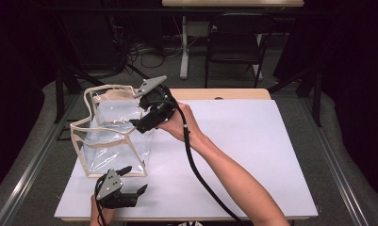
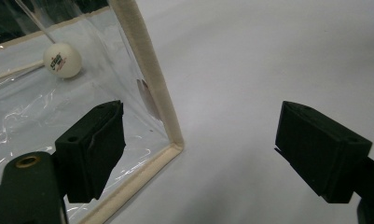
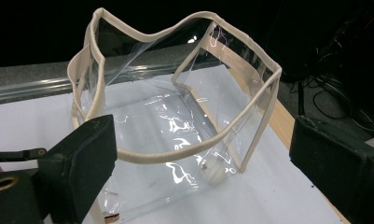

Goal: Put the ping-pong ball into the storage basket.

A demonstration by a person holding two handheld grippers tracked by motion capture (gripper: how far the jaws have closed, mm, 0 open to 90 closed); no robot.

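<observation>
The clear plastic bag with cream fabric edging (image 1: 112, 134) stands open-mouthed on the white surface (image 1: 252, 155), near its far left corner, with a white ping-pong ball (image 2: 62, 59) resting on its floor. In the right gripper view the ball (image 3: 213, 173) lies in a bottom corner of the bag. Your right tongs (image 1: 140, 123) hover at the bag's upper rim on its right side, spread wide with nothing between them. Your left tongs (image 1: 133, 179) sit just off the bag's near bottom corner, also wide and empty.

The bag's rim sags and its walls are limp, so a careless brush from your right tongs could probably collapse or tip the bag and roll the ball out. Your left tongs, straddling the corner seam, might drag the bag if you close them.
</observation>
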